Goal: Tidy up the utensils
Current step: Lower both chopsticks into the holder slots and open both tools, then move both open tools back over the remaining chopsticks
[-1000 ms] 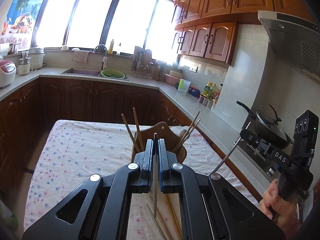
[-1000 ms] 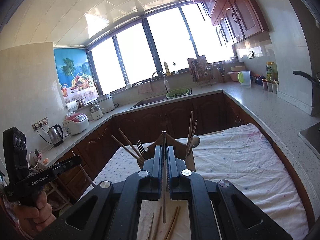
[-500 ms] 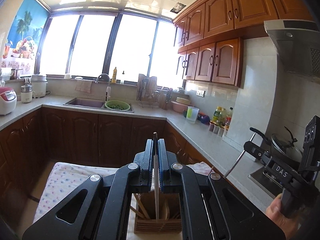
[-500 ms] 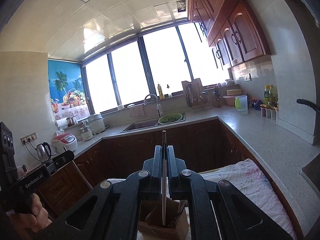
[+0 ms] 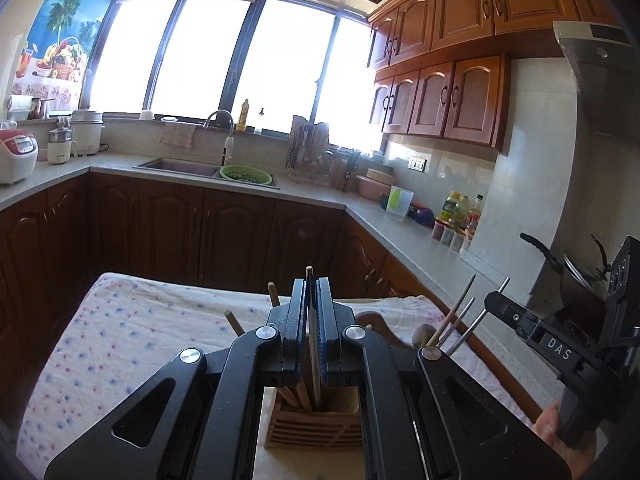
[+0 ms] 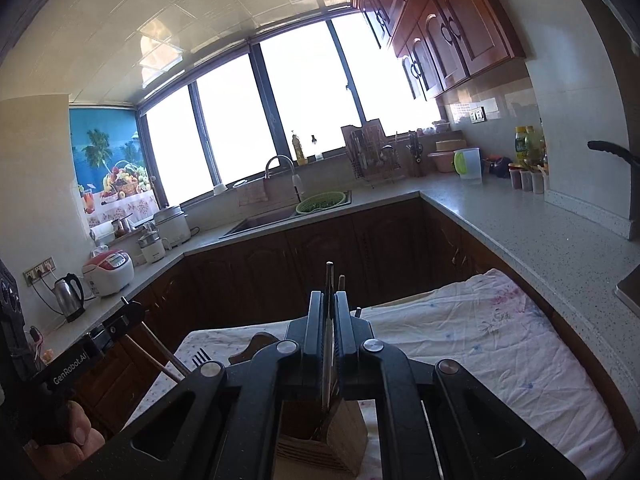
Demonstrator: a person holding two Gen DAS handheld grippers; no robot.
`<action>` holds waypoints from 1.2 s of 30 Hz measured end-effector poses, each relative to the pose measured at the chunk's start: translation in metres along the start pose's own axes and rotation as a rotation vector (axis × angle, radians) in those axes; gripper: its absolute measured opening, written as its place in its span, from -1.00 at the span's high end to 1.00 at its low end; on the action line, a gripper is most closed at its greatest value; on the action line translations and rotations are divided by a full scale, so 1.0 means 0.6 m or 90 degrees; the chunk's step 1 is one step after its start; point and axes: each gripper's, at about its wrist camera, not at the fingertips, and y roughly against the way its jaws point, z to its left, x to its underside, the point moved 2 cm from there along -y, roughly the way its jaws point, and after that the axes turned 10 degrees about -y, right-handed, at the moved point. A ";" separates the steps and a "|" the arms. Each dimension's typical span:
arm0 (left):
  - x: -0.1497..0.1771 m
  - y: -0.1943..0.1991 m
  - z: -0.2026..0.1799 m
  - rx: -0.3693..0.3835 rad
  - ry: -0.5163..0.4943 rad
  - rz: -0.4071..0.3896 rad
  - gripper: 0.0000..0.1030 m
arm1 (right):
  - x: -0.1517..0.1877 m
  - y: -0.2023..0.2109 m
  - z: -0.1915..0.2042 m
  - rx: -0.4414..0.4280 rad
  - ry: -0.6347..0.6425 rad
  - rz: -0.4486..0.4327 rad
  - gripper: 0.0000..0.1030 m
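The desk (image 5: 120, 344) under its dotted cloth was the biggest thing before me, and near its middle stood the wooden utensil holder (image 5: 316, 424), slatted on its front, already bristling with chopsticks, a rounded wooden handle and thin metal stems that leaned outward to the right. From my right side the same holder (image 6: 340, 436) showed as a dark open box with a fork's tines poking up at its left.

What the next move hung on, as I judged it, was simple — the holder sat directly below and just ahead of both tongs, so each stick's way in was straight down along its own length.

My left tongs (image 5: 312, 320) were clenched on a pale wooden chopstick (image 5: 314, 360); it stood upright between the pads, its top clear above them and its lower end reaching down into the holder's opening, beside the sticks already there. My right tongs (image 6: 329, 320) were clenched just as tight on a dark chopstick (image 6: 327, 360), also upright, its tip dipping toward the holder's mouth. Whether either tip touched the bottom I could not tell.

Neither hand looked nearer than the other; both sticks hung over the same compartment area — thin, straight, and likely to slip sideways if let go too high.
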 end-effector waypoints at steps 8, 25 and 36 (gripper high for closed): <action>0.028 -0.011 0.000 0.001 0.003 0.028 0.93 | 0.027 -0.024 -0.017 0.011 -0.013 0.041 0.90; 0.014 -0.006 0.001 0.021 0.016 0.047 0.57 | 0.028 -0.022 -0.015 0.005 -0.024 0.049 0.49; 0.004 0.095 0.002 0.002 0.050 -0.015 -0.55 | -0.001 0.073 -0.021 -0.039 -0.073 -0.029 -0.94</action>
